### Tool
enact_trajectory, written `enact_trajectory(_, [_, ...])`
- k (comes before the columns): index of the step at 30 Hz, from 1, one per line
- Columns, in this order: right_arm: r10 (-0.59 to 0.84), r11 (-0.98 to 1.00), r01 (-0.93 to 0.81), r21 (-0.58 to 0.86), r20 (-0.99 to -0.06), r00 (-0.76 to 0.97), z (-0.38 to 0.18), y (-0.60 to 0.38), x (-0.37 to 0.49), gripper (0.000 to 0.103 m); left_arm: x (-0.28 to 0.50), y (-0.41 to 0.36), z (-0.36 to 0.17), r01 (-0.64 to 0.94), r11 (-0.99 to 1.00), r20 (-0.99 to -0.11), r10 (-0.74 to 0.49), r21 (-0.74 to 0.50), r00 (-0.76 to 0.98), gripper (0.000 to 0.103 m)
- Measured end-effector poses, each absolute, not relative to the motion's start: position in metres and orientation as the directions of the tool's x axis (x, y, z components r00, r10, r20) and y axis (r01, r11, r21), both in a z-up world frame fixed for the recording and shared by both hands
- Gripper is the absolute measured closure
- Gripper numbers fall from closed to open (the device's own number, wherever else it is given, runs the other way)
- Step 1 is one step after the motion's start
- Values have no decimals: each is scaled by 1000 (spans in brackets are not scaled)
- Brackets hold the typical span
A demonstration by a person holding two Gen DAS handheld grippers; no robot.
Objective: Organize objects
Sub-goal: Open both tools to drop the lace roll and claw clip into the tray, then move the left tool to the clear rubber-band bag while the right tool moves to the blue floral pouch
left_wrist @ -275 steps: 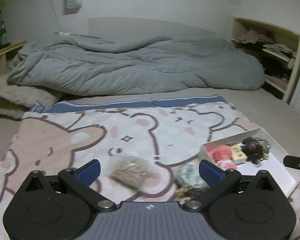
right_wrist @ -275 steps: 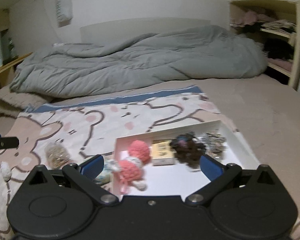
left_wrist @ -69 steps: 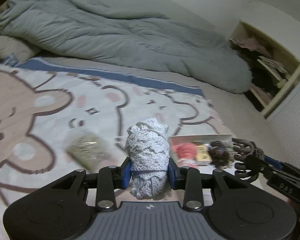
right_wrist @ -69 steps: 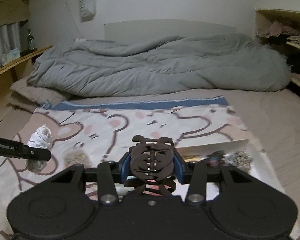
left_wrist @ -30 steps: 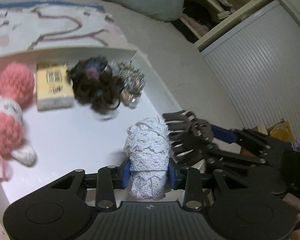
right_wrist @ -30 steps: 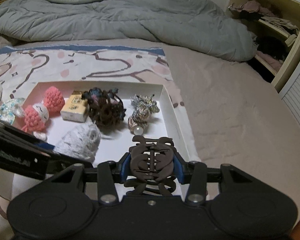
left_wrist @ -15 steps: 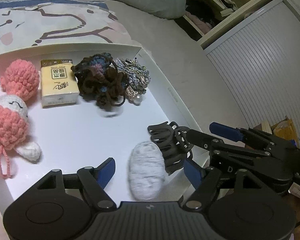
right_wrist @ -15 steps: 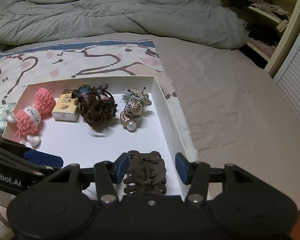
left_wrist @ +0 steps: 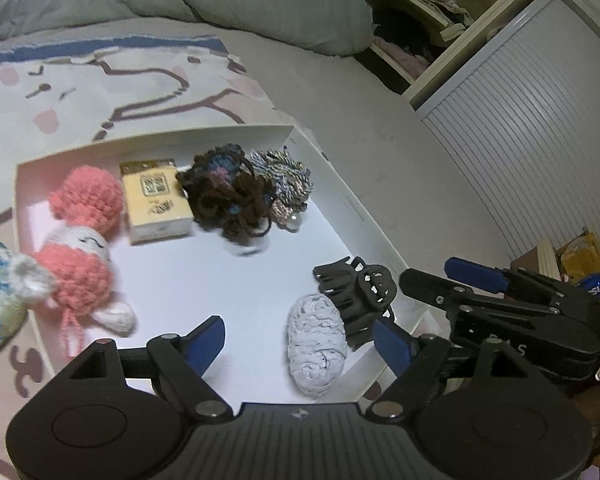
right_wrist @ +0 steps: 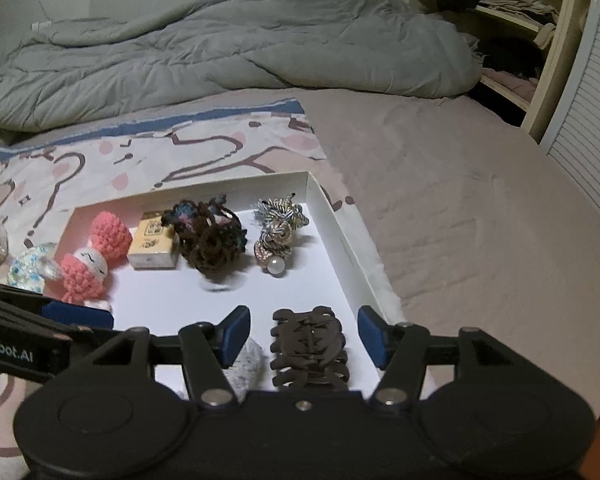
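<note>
Bedding printed with bears carries a white tray (right_wrist: 342,236). Inside its near right corner lie a lace roll (left_wrist: 317,344) and a brown hair claw (right_wrist: 310,348), touching. Left gripper (left_wrist: 300,336) and right gripper (right_wrist: 300,334) hover there, jaws wide apart, holding nothing.

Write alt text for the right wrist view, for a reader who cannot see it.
Open tongs hover over a dark brown hair claw lying in a white tray on a bed. Beside the claw lies a pale lace roll; further back sit a pink knitted bunny, a small yellow box and two scrunchies.
</note>
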State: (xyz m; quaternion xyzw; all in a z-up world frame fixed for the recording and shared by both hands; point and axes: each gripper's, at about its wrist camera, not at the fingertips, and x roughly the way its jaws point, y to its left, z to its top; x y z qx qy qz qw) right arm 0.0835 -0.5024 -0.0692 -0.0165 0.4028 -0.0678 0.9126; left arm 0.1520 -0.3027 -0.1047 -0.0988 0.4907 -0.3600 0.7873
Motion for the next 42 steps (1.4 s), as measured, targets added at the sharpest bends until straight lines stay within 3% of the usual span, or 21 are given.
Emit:
enact_trajectory(4, [-135,990,123,-69,-722,678,-62,-500,77,41,148,-293,-94,473,735,-703,-650,-486,288,16])
enact_trajectory(17, [-141,985,167,-28,-684,715,-42,-494,53,21,128,-263,-63,488,788,-707,-584,-375,399,0])
enact_trajectory(22, [-137,984,177,-9,-671,729,-38,-492,44,15,125,-249,-53,478,810,-699,-557,-339,448,0])
enact_trajectory(24, [-135,985,172,-12,-669,731,-37,-490,42,7,124,-245,-50,471,824,-699,-536,-313,473,0])
enact_trajectory(30, [-140,984,176,-11,-654,743,-31,-486,34,1,125,-233,-45,451,852,-706,-490,-264,512,0])
enact_trajectory(42, [-143,980,196,16,-628,765,-24,-478,32,0,124,-206,-36,408,896,-695,-407,-177,592,0])
